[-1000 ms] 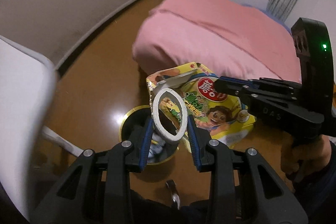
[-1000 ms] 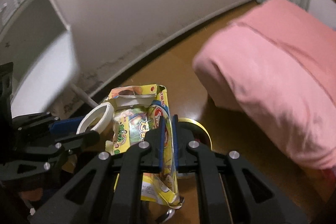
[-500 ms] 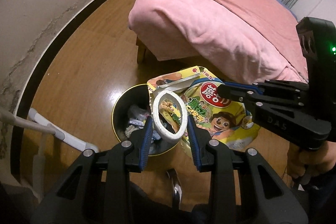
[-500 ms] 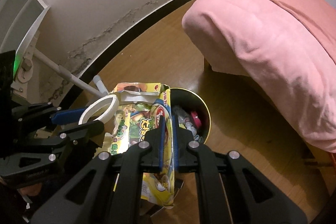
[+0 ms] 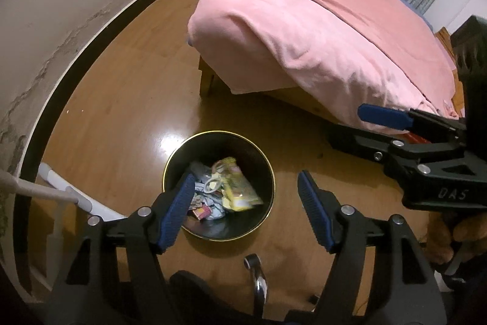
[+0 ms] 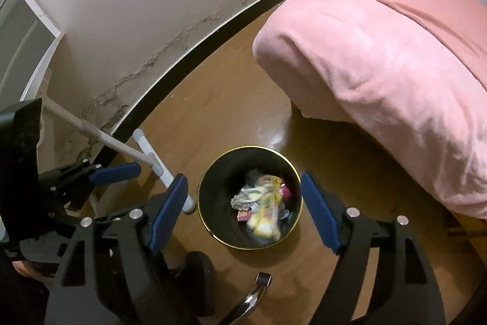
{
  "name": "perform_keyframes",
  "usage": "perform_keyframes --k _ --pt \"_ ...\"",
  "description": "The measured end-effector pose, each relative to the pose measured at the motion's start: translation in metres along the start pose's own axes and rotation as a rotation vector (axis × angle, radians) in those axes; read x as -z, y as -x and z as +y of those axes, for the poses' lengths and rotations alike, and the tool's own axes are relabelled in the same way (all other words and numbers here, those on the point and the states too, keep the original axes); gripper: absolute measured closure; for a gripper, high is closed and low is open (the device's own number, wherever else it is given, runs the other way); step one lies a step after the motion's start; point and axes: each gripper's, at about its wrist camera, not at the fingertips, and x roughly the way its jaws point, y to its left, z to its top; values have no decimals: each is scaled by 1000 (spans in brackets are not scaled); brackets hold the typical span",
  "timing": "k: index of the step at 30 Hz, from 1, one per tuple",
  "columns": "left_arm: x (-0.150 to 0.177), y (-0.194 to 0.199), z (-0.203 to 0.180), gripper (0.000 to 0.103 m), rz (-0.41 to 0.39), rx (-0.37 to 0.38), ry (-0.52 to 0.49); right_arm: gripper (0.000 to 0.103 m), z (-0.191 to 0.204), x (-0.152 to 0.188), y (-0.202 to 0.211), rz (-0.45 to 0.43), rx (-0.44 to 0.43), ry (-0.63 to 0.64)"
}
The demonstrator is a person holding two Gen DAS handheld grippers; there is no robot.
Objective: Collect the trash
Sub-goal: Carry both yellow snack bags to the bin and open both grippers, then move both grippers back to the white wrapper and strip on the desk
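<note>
A black round trash bin with a gold rim (image 5: pixel 269 169) stands on the wooden floor; it also shows in the right wrist view (image 6: pixel 203 183). Inside lie the yellow snack bag (image 5: pixel 239 191), the white tape ring (image 5: pixel 212 184) and other scraps. In the right wrist view the yellow bag (image 6: pixel 268 210) looks blurred inside the bin. My left gripper (image 5: pixel 246 210) is open and empty above the bin. My right gripper (image 6: pixel 243 209) is open and empty above the bin; it also shows at the right of the left wrist view (image 5: pixel 365 124).
A bed with a pink blanket (image 5: pixel 319 29) stands right of the bin. The wall and dark baseboard (image 5: pixel 76 69) run on the left. A white frame with tubes (image 6: pixel 146 154) stands left of the bin. A chrome chair leg with caster (image 5: pixel 255 273) is below the grippers.
Both grippers opened. The tape ring left my left gripper and the snack bag left my right gripper; both now lie in the bin.
</note>
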Motion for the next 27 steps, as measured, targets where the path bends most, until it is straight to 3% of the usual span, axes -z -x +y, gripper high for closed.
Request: perform_keyframes --k 9,11,15,21,27 --pt "5 30 1 31 -48 -36 -3 32 7 -1 16 -24 2 8" --pt "7 53 -6 21 -89 -45 -18 32 13 -4 31 -52 -2 20" --pt "15 113 -13 17 -178 -101 -31 31 44 -14 75 -129 -40 86" --pt "58 242 8 14 -331 -212 17 26 151 -16 116 -184 -176 291" --pt "152 354 75 11 -437 -416 162 26 298 17 116 -135 -351 560"
